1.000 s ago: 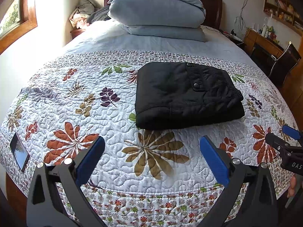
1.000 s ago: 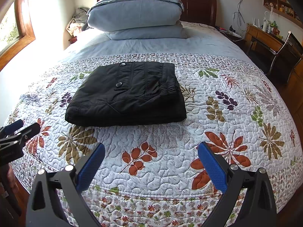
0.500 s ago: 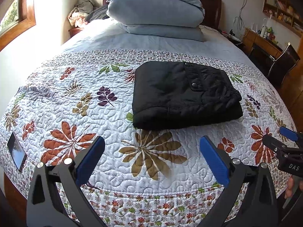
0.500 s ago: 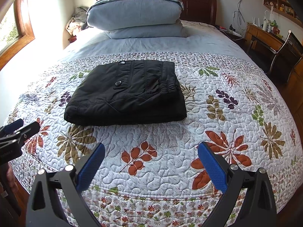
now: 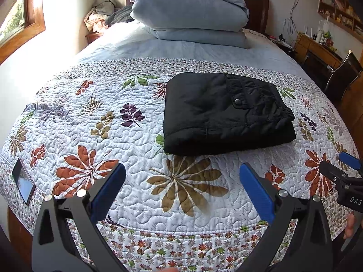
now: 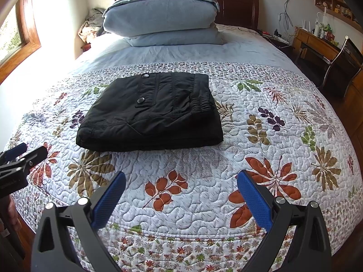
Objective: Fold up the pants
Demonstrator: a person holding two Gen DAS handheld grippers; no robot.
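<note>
The black pants [image 5: 224, 115] lie folded into a compact rectangle on the floral quilt [image 5: 95, 117], with a snap pocket on top; they also show in the right wrist view [image 6: 152, 113]. My left gripper [image 5: 182, 181] is open and empty, held above the quilt near the bed's foot, short of the pants. My right gripper [image 6: 181, 183] is open and empty, also short of the pants. Each gripper shows at the edge of the other's view: the right one [image 5: 347, 176] and the left one [image 6: 20, 158].
Stacked blue-grey pillows [image 5: 190, 11] lie at the headboard. A phone [image 5: 23, 184] lies at the quilt's left edge. A desk [image 6: 317, 43] and a chair [image 6: 342, 61] stand to the right of the bed. A window [image 6: 13, 34] is at the left.
Both grippers have drifted slightly back and up from the bed. The pants have not moved and both jaws stay open.
</note>
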